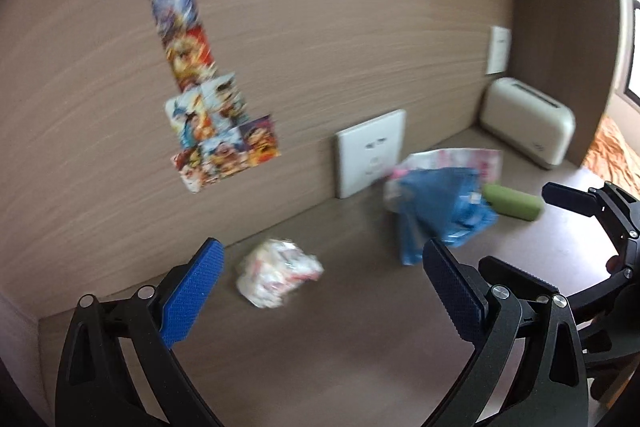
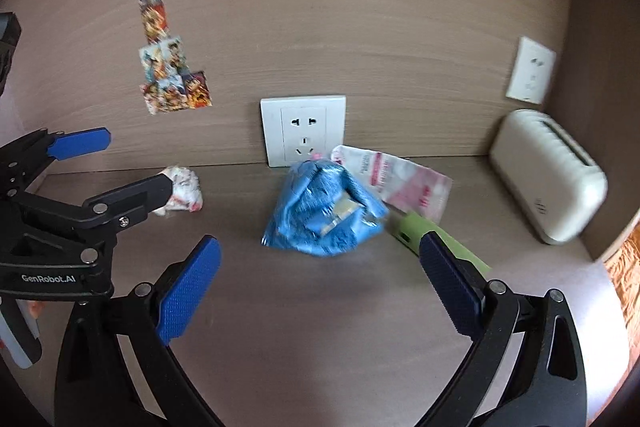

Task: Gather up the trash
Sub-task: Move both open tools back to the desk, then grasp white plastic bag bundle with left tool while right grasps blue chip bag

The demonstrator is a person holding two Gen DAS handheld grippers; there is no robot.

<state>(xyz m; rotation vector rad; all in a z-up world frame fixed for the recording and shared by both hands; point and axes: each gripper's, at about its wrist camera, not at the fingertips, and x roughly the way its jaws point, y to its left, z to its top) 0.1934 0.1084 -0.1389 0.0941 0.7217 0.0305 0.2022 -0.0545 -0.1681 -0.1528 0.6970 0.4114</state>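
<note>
A crumpled white wrapper [image 1: 278,273] lies on the desk near the back panel, just ahead of my open left gripper [image 1: 320,267]; it also shows in the right wrist view [image 2: 182,189]. A crumpled blue bag [image 2: 324,213] lies ahead of my open right gripper [image 2: 320,267], with a pink-and-white wrapper [image 2: 404,183] behind it and a green object [image 2: 436,241] at its right. The blue bag [image 1: 440,207], pink wrapper [image 1: 460,157] and green object [image 1: 512,203] also show in the left wrist view. Both grippers are empty. The left gripper [image 2: 96,167] appears in the right wrist view.
A wooden back panel carries a white socket [image 2: 303,131], a second socket [image 2: 531,70] and colourful stickers [image 2: 170,71]. A cream box-shaped device [image 2: 548,175] stands at the right corner. The desk edge is at the far right, with a patterned orange fabric [image 2: 628,267] beyond it.
</note>
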